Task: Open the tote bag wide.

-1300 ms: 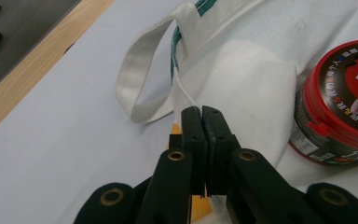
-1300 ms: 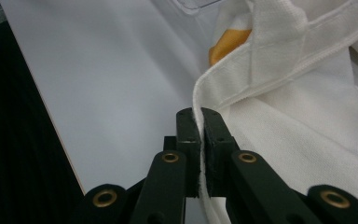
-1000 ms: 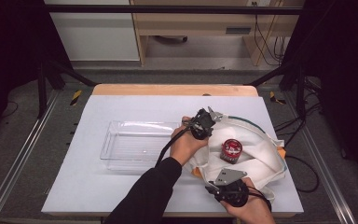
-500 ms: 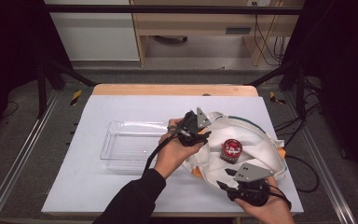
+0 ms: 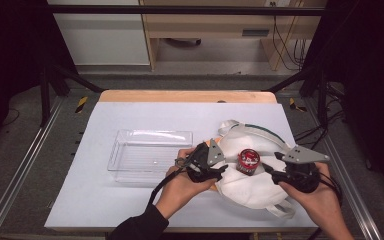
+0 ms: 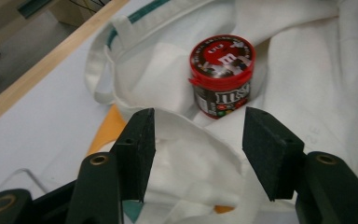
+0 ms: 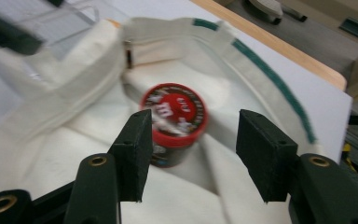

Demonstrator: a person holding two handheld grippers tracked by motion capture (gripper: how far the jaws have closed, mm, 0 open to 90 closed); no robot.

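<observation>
Just releasing the white cloth bag near the surface's right front corner: both sets of jaws freshly opening, nothing gripped. Left hand-held gripper at the bag's left edge, jaws partway apart over a fold of cloth, pads clear of it in the left gripper view. Right hand-held gripper at the bag's right side, likewise partway open and empty, aimed at the red-lidded candy tub just beyond its pads. Tub upright on the spread cloth, between the two grippers, touching neither; whether inside the bag's mouth or merely on top of it, hard to tell. Probably the step between opening the bag and lifting out its contents. Next move, by this reading: closing one gripper around the tub's round body, below the lid, squarely enough to avoid slipping, without pinching cloth along with it. Clear plastic tray left of the bag, toward the surface's middle, holding nothing: a likely destination.
</observation>
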